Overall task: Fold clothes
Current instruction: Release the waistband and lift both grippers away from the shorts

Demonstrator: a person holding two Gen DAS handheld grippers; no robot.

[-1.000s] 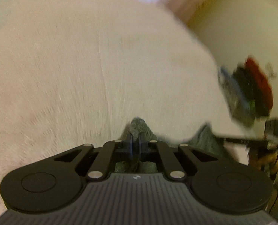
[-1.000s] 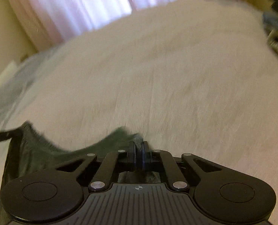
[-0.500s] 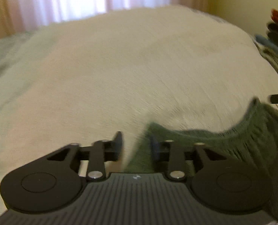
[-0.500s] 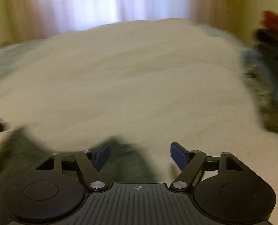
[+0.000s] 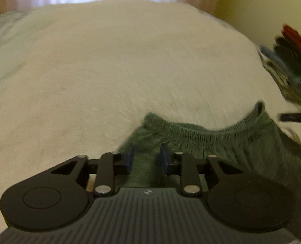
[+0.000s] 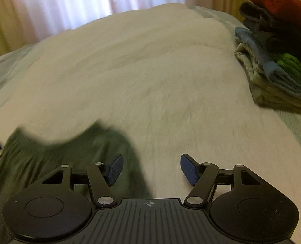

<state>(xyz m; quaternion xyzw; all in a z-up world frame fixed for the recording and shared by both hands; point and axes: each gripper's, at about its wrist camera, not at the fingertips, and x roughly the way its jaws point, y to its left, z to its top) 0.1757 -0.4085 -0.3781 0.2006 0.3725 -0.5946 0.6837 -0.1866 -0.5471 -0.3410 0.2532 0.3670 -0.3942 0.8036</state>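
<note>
A dark green garment (image 5: 221, 142) with a gathered elastic waistband lies on the cream bedspread (image 5: 109, 71). My left gripper (image 5: 146, 156) is open, its blue pads just over the garment's left corner, holding nothing. In the right wrist view the same garment (image 6: 59, 152) lies at the lower left. My right gripper (image 6: 150, 167) is wide open above the garment's right edge and the bare bedspread (image 6: 150, 71).
A stack of folded clothes (image 6: 276, 57), red on top, then grey, blue, green and pale ones, sits at the bed's right side; it also shows in the left wrist view (image 5: 292, 65). Curtains (image 6: 89, 0) hang behind the bed.
Both grippers were shut on the green garment's corners a second ago. They have opened and let it go. The garment now lies flat on the bedspread.
</note>
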